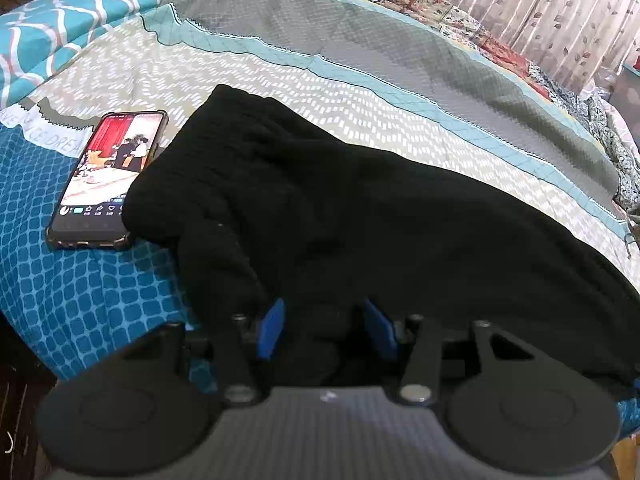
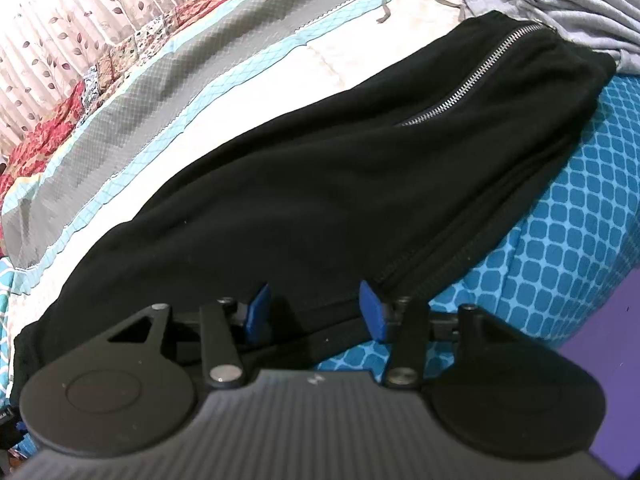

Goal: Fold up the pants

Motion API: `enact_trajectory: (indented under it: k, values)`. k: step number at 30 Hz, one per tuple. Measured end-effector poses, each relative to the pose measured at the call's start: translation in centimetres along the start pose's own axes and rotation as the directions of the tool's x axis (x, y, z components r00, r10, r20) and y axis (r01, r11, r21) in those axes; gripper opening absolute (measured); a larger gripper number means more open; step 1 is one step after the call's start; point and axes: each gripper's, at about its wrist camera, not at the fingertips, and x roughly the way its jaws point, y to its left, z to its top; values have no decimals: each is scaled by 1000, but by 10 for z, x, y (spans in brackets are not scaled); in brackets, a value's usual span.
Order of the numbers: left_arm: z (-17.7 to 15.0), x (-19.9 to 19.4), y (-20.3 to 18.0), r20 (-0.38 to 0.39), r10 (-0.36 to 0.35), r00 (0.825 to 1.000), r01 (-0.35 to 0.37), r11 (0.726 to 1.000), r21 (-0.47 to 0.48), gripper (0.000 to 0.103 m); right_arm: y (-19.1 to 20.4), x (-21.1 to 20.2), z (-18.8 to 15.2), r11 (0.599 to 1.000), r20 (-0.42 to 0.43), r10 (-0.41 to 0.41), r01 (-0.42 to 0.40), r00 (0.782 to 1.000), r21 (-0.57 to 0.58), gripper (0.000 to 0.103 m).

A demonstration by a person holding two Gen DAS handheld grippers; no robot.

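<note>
Presently catalogued, item by item:

Black fleece pants [image 1: 360, 216] — lay lengthwise along the near edge of the patterned bedspread [image 1: 280, 80], already doubled leg on leg; one bunched end beside the phone, the other end bearing a silver metal zipper [image 2: 476, 76] close to the heap of grey garments [image 2: 568, 4].

Left gripper with blue finger pads [image 1: 324, 328] — low at the near edge of the pants; pads [image 1: 272, 328] stood apart, black cloth lying between them; whether the cloth was pinched could not be told.

Right gripper with blue finger pads [image 2: 316, 312] — at the seam edge of the same pants; pads [image 2: 370, 310] likewise spread, cloth between, not visibly pressed.

Black-cased smartphone with lit screen [image 1: 108, 176] — flat on the blue tile-print part of the bedspread, touching or just beside the bunched end of the pants.

Teal lattice-print pillow [image 1: 60, 28] — at the far left corner of the bed.

Red floral patchwork quilt [image 1: 460, 12] — along the far side of the bed.

Leaf-print pale curtain [image 1: 560, 12] — hung behind the quilt.
</note>
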Motion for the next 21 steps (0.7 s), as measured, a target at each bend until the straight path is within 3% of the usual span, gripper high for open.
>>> enact_trajectory:
  k: [21]
  values:
    - [-3,4,-2,8,1,1000,-2,999,32,53,-3,3,5,1000,-4,4,-4,1000,-3,53]
